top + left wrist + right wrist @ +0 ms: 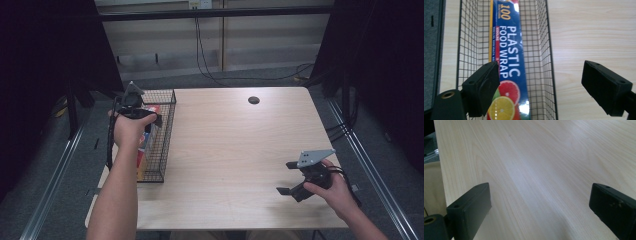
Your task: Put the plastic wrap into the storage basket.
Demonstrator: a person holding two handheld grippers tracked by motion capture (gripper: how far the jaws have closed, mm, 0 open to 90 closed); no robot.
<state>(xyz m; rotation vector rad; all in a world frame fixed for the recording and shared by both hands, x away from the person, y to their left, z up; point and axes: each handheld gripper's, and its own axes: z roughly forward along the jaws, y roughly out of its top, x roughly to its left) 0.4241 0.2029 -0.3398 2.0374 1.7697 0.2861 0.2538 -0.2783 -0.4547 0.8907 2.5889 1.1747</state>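
Note:
A black wire basket stands at the table's left edge. In it lies a long blue box of plastic food wrap with fruit pictures, label up. My left gripper hovers over the basket, jaws open and empty; in the left gripper view the box runs under the left jaw, the basket wall lies between the jaws, and the right jaw hangs over bare wood. My right gripper rests near the table's front right, open, nothing between its jaws.
The light wooden table has a small black round grommet at the back centre. Dark curtains flank both sides, and cables hang on the far wall. Metal rails run along the floor on either side.

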